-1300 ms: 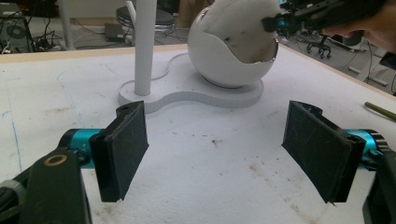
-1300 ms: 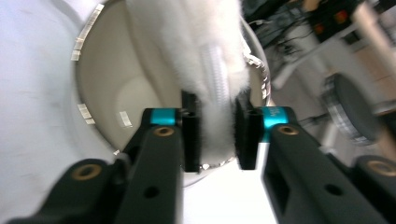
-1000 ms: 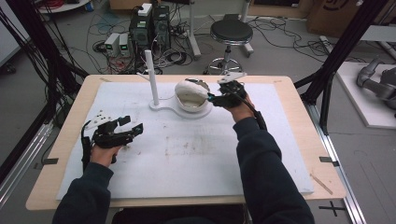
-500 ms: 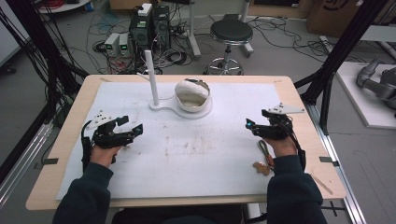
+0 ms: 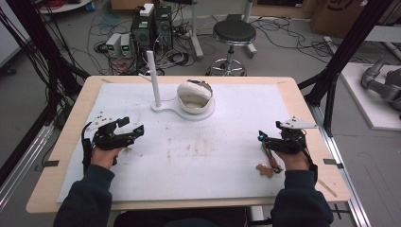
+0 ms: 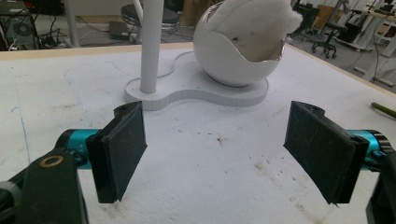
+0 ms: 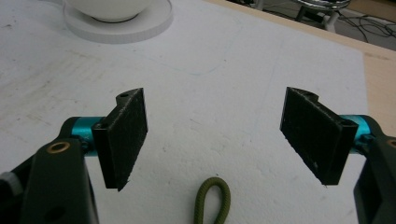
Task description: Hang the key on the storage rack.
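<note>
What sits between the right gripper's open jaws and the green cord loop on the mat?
Nothing visible does. The right gripper hangs open over bare white mat, with the green cord loop just below and between its jaws.

A wooden table (image 5: 302, 94) topped with a stained white mat (image 5: 246, 111) stands in a lab. Behind it sit a black round stool (image 5: 234, 32), two computer towers (image 5: 153, 26) and tangled floor cables (image 5: 106, 30). A black frame strut (image 5: 347, 52) slants at right, beside a grey robot arm (image 5: 380, 85) lying on a white platform (image 5: 373, 116).
</note>
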